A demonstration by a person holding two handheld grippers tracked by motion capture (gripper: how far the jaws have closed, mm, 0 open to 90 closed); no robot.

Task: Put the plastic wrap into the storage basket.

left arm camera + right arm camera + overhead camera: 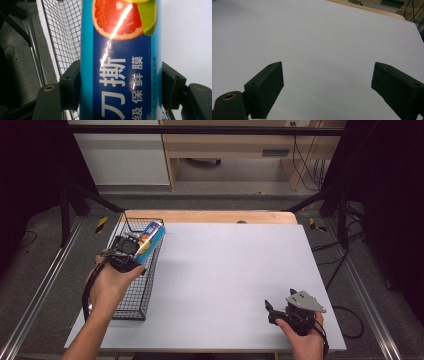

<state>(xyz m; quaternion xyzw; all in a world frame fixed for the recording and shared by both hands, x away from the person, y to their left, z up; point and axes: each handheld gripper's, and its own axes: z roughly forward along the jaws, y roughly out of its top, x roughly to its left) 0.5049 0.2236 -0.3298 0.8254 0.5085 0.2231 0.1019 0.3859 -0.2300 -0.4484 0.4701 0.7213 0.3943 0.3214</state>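
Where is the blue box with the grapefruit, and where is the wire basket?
blue box (120, 75), left gripper view, on its dark blue label.
wire basket (131, 310), high view, on its near wall.

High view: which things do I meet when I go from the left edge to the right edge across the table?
Black wire mesh basket → left gripper, shut on the blue cling-film box with a grapefruit picture → bare white table top → right gripper, jaws open.
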